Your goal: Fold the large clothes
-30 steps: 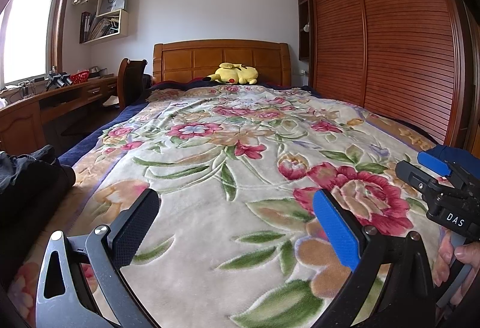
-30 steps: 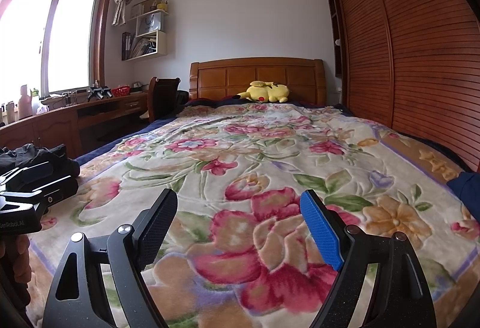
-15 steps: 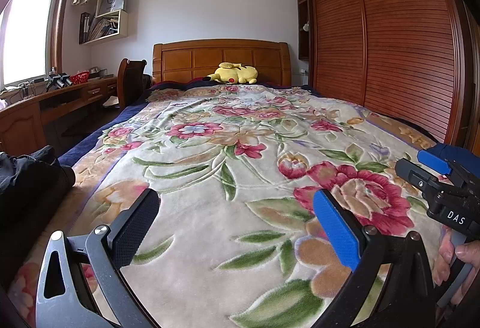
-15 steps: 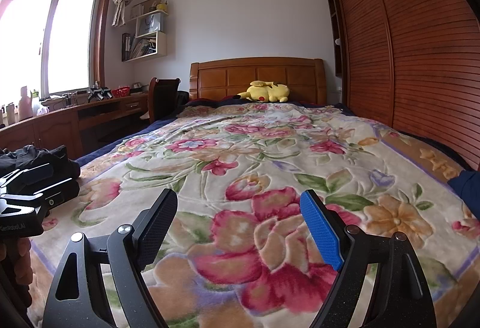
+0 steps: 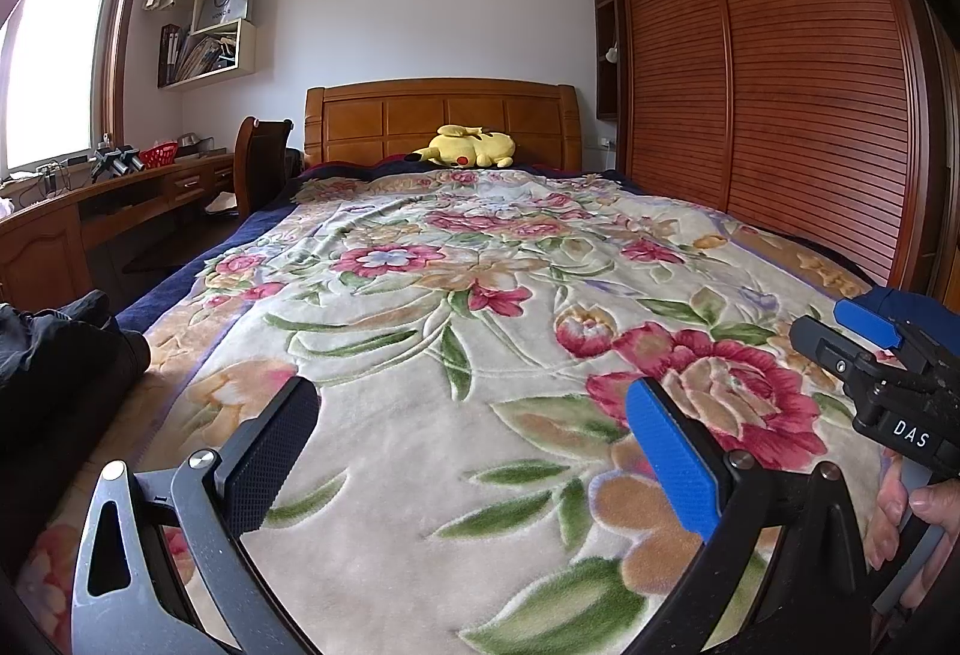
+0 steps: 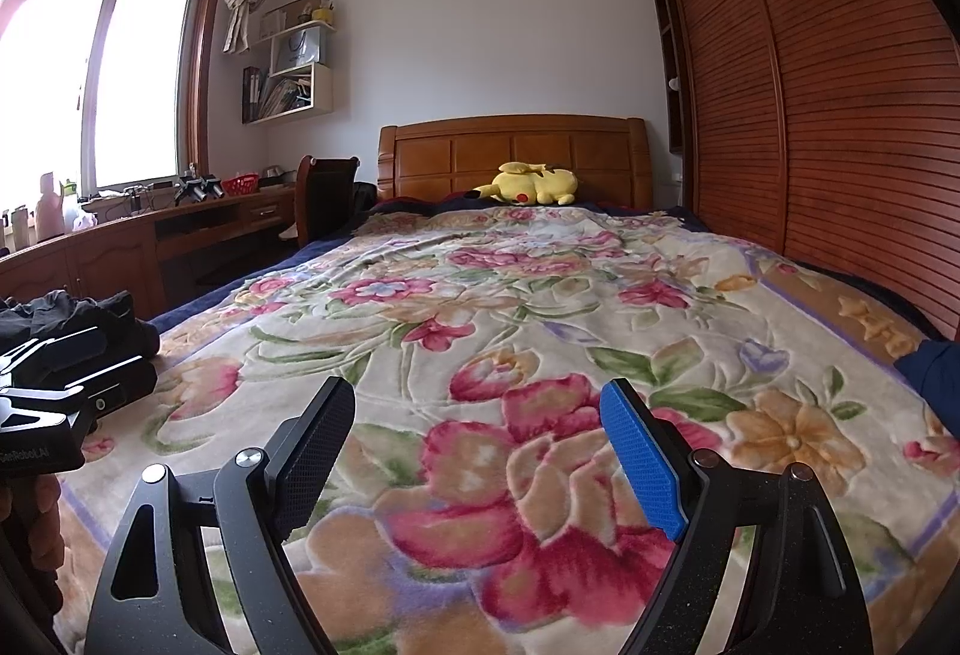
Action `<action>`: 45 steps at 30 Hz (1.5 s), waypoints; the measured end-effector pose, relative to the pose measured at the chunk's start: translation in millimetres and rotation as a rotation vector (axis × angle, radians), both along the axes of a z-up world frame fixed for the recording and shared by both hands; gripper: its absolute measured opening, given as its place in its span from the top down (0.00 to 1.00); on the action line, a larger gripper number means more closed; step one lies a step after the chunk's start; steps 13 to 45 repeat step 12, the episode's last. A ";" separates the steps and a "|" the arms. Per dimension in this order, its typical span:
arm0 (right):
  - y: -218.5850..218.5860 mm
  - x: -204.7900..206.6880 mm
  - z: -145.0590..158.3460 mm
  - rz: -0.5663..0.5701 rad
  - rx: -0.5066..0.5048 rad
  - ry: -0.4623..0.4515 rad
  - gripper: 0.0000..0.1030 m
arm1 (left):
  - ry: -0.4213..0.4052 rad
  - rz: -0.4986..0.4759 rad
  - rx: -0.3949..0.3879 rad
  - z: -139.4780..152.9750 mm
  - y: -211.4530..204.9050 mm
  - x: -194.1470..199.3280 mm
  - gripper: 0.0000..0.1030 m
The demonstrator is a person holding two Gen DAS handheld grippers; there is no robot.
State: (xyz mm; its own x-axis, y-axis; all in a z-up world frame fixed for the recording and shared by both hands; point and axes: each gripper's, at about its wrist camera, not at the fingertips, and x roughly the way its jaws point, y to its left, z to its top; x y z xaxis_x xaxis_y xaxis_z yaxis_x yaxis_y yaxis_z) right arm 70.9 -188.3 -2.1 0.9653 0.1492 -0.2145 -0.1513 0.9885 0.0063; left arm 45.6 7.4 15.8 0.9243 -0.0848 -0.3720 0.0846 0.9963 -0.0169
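Two grippers hover low over the near end of a bed: the left gripper (image 5: 474,433) and the right gripper (image 6: 477,436) each have their jaws spread wide with nothing between the pads, only the floral blanket (image 5: 480,307) showing through the gap. The dark clothes (image 5: 54,349) lie in a crumpled heap at the blanket's near left edge, well apart from both sets of fingers; in the right wrist view the pile (image 6: 78,316) is partly covered by the body of the other gripper. A red basket (image 6: 240,185) sits on the wooden desk (image 6: 120,241) along the left wall, its contents too small to make out, and wall shelves (image 5: 210,31) above hold books and a white bag. The blanket covers almost the whole bed, up to a wooden headboard (image 5: 441,115) where a yellow plush toy (image 5: 471,146) lies. Slatted wooden wardrobe doors (image 5: 780,103) fill the right wall, and a window (image 6: 102,85) glares on the left. A blue fabric (image 6: 936,373) at the right edge is cut off by the frame, and only fingertips of a hand (image 5: 918,517) show.
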 end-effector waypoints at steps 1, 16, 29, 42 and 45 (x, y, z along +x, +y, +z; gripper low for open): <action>0.2 0.1 -0.1 -0.001 0.001 0.000 0.17 | 0.000 0.000 0.000 -0.3 0.6 0.3 0.00; -1.1 -0.2 -0.4 -0.002 0.001 -0.002 0.17 | 0.000 0.000 0.000 -0.4 -0.1 -0.3 0.00; -1.1 -0.2 -0.4 -0.002 0.001 -0.002 0.17 | 0.000 0.000 0.000 -0.4 -0.1 -0.3 0.00; -1.1 -0.2 -0.4 -0.002 0.001 -0.002 0.17 | 0.000 0.000 0.000 -0.4 -0.1 -0.3 0.00; -1.1 -0.2 -0.4 -0.002 0.001 -0.002 0.17 | 0.000 0.000 0.000 -0.4 -0.1 -0.3 0.00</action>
